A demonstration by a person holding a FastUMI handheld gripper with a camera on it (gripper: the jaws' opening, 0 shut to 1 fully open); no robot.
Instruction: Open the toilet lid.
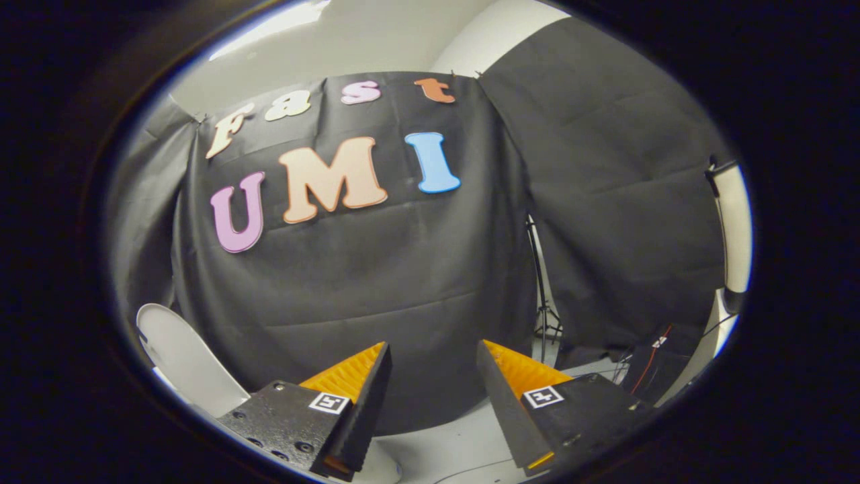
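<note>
Black cloth wall [416, 282]: hung in creased panels, it closes off the booth ahead of the gripper and takes up most of the scene. A second panel [618, 188] hangs to the right of it, and the two meet at a narrow vertical gap.

Pale wall and ceiling [349, 40]: visible above the cloth's top edge, with a bright strip of light along it.

Toilet lid [188, 356]: a white, rounded panel standing raised and tilted, low down and off to the left of the left finger, against the foot of the cloth. Its lower part is cut off behind the finger's body, so whether it leans on anything cannot be told.

Pale floor [457, 430]: a bare patch shows between and just beyond the fingers, up to the cloth's hem.

Light stand [543, 302]: a thin dark tripod stands in the gap between the panels, beyond the right finger.

Cables [648, 366]: red and dark leads lie bunched near the floor, right of the stand.

Gripper [430, 356]: the two fingers are spread well apart with nothing held between them; only open floor and cloth show through the gap. Neither finger touches the lid.
</note>
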